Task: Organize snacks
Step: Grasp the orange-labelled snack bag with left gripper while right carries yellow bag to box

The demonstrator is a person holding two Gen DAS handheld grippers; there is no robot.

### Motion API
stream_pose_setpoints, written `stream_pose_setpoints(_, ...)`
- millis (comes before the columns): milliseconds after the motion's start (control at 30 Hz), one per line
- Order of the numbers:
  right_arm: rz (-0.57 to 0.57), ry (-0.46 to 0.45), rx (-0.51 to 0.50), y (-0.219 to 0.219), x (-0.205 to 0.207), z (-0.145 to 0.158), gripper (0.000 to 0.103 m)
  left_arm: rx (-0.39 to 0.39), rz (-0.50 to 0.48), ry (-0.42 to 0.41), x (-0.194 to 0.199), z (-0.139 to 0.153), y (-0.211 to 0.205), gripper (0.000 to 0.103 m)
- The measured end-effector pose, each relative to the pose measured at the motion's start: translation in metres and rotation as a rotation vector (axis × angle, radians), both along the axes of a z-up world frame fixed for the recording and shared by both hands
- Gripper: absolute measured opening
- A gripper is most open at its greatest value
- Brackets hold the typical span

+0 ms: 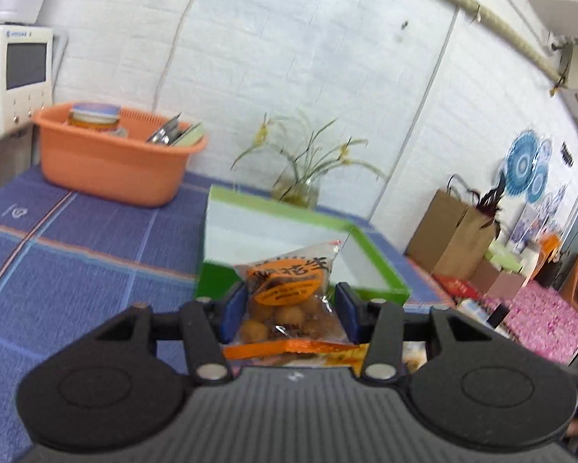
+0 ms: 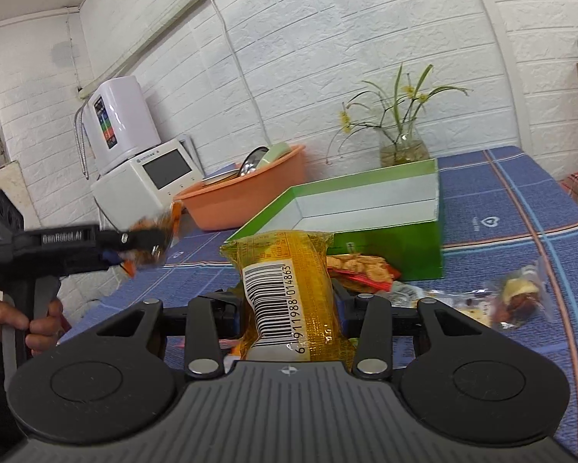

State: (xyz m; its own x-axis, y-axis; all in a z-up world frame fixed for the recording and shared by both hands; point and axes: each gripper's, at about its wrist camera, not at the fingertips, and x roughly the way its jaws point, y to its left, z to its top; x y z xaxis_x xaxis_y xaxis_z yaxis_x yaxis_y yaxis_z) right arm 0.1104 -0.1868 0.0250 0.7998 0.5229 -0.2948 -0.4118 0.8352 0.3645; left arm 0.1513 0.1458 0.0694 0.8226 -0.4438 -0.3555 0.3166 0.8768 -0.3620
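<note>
The left claw [image 1: 289,308] is clamped on an orange peanut packet [image 1: 289,293] near the green box [image 1: 381,266], while the right claw [image 2: 289,308] grips a yellow barcoded packet [image 2: 289,293] above the tabletop [image 2: 501,200].

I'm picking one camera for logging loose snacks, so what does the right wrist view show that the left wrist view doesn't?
Only the right wrist view shows the yellow barcoded packet in the right gripper, loose snacks on the tablecloth beside the box, and the left gripper from outside. Only the left wrist view shows the orange peanut packet close up between the left gripper's fingers, plus brown paper bags. Both show the green box, orange basin and flower vase.
</note>
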Motion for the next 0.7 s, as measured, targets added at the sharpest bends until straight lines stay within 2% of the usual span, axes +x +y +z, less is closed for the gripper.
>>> stream_pose_setpoints(167, 0.012, -0.003, 0.062, 0.0, 0.029, 0.013, 0.07, -0.053, 0.007, 0.006, 0.041, 0.013, -0.027, 0.048)
stream_pose_setpoints(267, -0.068, -0.007, 0.123, -0.013, 0.059, 0.028, 0.07, -0.058, 0.029, -0.021, 0.071, 0.014, -0.05, 0.048)
stream_pose_setpoints(367, -0.16, 0.034, 0.136, -0.027, 0.092, 0.033, 0.07, -0.031, 0.083, -0.054, 0.098, 0.01, -0.068, 0.048)
stream_pose_setpoints(433, -0.199, 0.061, 0.096, -0.029, 0.11, 0.031, 0.07, -0.023, 0.121, -0.049, 0.114, 0.001, -0.073, 0.048)
stream_pose_setpoints(567, -0.212, 0.076, -0.061, -0.017, 0.142, 0.02, 0.071, 0.04, 0.164, 0.009, 0.145, -0.018, -0.077, 0.048)
stream_pose_setpoints(700, -0.199, 0.126, -0.131, 0.001, 0.178, 0.004, 0.07, 0.123, 0.212, 0.031, 0.159, -0.035, -0.08, 0.048)
